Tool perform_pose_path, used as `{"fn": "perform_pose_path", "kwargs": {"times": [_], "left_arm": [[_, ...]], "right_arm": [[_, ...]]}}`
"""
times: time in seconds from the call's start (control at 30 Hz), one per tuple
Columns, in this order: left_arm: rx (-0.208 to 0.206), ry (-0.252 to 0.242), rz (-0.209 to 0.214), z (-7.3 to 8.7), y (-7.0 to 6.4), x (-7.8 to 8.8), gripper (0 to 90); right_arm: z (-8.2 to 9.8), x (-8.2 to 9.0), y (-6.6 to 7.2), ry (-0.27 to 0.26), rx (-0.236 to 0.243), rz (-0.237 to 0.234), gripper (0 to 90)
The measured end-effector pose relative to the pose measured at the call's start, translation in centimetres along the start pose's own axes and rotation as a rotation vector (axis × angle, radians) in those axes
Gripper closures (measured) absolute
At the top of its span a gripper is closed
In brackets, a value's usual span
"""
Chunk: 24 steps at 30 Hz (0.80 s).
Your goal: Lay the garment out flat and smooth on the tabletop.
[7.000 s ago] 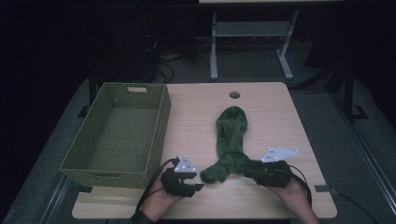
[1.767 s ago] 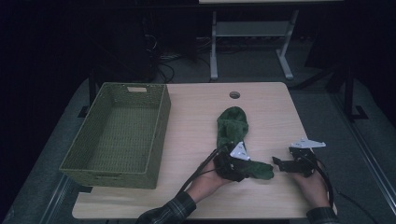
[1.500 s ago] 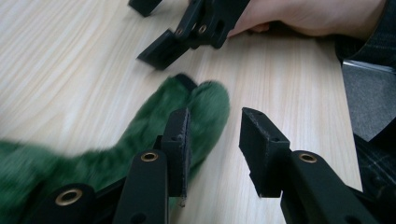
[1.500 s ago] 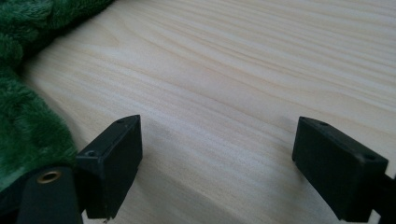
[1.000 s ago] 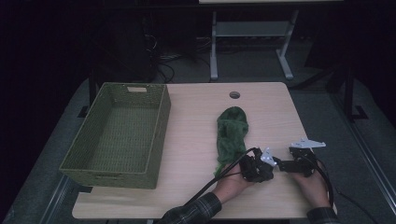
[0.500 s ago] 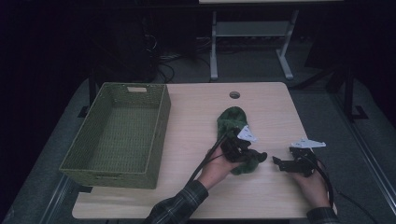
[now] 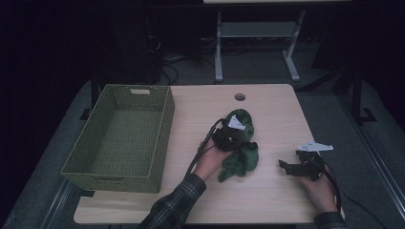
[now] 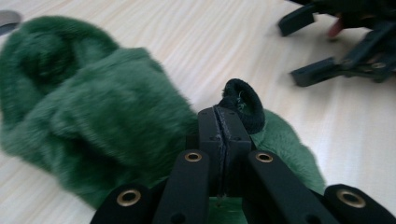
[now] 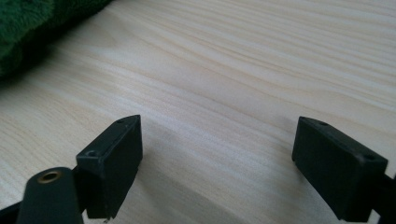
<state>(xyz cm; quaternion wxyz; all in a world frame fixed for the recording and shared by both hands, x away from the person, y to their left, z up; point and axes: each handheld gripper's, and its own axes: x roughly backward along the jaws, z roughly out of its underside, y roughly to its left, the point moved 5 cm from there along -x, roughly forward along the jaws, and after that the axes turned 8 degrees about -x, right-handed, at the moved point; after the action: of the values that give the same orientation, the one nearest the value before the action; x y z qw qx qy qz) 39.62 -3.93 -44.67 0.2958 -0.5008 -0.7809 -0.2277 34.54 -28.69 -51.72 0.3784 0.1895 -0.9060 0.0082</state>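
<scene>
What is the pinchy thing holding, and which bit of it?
The left gripper pinches the fuzzy green cloth by its dark hem. The right gripper is open, holding nothing.

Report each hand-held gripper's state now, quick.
Left hand-held gripper: closed, pinching the dark edge of the green cloth.
Right hand-held gripper: open, holding nothing, over the table.

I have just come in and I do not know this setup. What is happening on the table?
A person works at a wooden table with a hand-held gripper in each hand. The left hand-held gripper is shut on a dark hem of the green fleece garment, which lies bunched mid-table. The right hand-held gripper rests open over bare wood, apart from it. A green woven basket stands on the left.
</scene>
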Motion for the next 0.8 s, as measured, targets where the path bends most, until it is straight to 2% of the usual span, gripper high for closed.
{"fn": "perform_pose_path", "kwargs": {"times": [0.1, 0.27, 0.37, 0.43, 0.53, 0.6, 0.67, 0.73, 0.8], "left_arm": [[0.001, 0.005, -0.023, 0.2, 0.4, 0.1, 85.6], [0.007, -0.016, -0.052, 0.0, 0.7, 0.8, 79.4], [-0.002, -0.035, -0.038, -0.4, 0.2, 1.4, 79.5], [-0.004, -0.056, -0.006, -0.9, -0.5, 1.6, 79.6], [-0.028, -0.068, 0.033, -1.5, -1.7, 1.2, 79.6], [-0.042, -0.059, 0.049, -1.6, -2.5, 0.4, 79.7], [-0.051, -0.046, 0.049, -1.6, -2.7, 0.0, 80.6], [-0.049, 0.001, 0.040, -1.1, -2.5, -1.3, 81.6], [-0.048, 0.015, 0.033, -0.9, -2.3, -1.7, 82.7]], "right_arm": [[0.0, 0.0, 0.0, 0.000, 0.000, 0.000, 15.9], [0.0, 0.0, 0.0, 0.000, 0.001, 0.000, 15.9], [0.0, 0.0, 0.0, 0.000, 0.000, 0.000, 15.9], [0.0, 0.0, 0.0, 0.000, 0.000, 0.000, 15.9], [0.0, 0.0, 0.0, 0.000, 0.000, 0.000, 15.9], [0.0, 0.0, 0.0, 0.000, 0.000, 0.000, 15.9], [0.0, 0.0, 0.0, 0.000, -0.001, 0.000, 15.9], [0.0, 0.0, 0.0, 0.000, -0.001, 0.000, 15.9], [0.0, 0.0, 0.0, 0.000, -0.001, 0.000, 15.9]]}}
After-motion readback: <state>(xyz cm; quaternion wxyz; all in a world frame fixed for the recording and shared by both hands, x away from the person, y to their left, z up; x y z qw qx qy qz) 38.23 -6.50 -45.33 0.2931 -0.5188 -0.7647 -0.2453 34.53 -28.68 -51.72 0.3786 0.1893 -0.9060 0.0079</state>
